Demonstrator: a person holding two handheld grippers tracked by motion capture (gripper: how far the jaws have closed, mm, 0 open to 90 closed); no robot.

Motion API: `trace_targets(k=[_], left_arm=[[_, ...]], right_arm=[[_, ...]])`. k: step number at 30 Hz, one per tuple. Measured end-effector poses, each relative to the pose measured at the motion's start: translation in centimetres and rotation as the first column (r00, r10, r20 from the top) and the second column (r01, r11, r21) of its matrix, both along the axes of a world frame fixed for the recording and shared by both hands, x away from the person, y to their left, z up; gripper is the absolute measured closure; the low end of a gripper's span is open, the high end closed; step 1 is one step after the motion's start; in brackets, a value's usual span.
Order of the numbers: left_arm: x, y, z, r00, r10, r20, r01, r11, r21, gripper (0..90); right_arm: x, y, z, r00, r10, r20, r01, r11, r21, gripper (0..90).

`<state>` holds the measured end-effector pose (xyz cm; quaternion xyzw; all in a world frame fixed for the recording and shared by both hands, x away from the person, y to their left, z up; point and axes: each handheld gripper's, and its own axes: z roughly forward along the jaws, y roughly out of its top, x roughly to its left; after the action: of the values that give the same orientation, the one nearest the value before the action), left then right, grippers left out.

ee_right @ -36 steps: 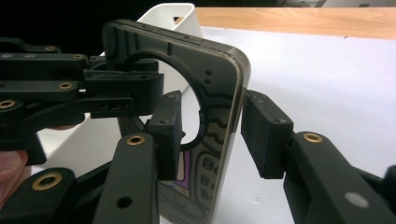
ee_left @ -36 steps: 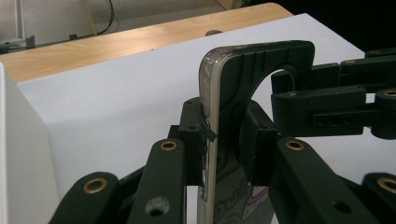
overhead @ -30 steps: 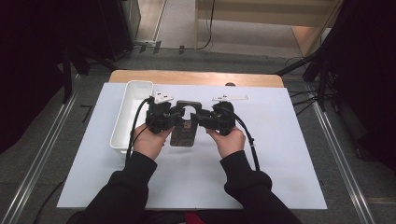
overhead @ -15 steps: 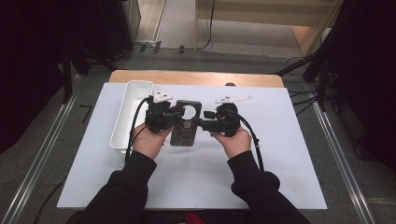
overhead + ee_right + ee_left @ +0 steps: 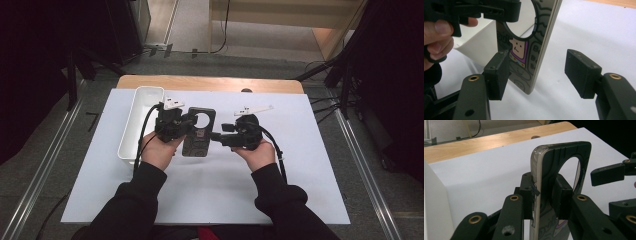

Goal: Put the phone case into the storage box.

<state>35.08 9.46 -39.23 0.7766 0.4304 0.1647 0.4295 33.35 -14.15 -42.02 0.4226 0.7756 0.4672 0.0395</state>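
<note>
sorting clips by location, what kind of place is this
Probably a lab or studio recording bench, not a home. A white sheet covers a wooden table, dark stands and cables ring it, and handheld grippers work a phone case.

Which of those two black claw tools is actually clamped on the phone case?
The left gripper: its jaws press both faces of the phone case. The right gripper has jaws spread wide, with the case's edge between them and a clear gap at one side.

White tray (image 5: 131, 131) sits at left on white sheet (image 5: 300, 165). Wooden tabletop (image 5: 210, 83) shows at far edge, w/ grey floor beyond.
</note>
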Motion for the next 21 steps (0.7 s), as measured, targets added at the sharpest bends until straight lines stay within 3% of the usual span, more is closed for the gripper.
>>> trace_targets(k=[4,15,21], left_arm=[[0.0,0.0,0.0,1.0000,-0.010,-0.003,0.010,0.9999,-0.008,73.0],[-0.1,0.2,0.2,0.9996,-0.028,-0.003,0.028,0.9995,-0.017,72.9],[0.0,0.5,0.2,0.9994,-0.033,-0.009,0.033,0.9991,-0.026,72.9]], right_arm=[[-0.3,-0.5,-0.3,0.9992,0.025,0.030,-0.025,1.000,0.004,35.1],[-0.9,-2.0,-1.1,0.9964,0.085,0.010,-0.085,0.995,0.044,28.0],[-1.2,-2.4,-1.4,0.9949,0.101,0.002,-0.101,0.994,0.029,27.1]])
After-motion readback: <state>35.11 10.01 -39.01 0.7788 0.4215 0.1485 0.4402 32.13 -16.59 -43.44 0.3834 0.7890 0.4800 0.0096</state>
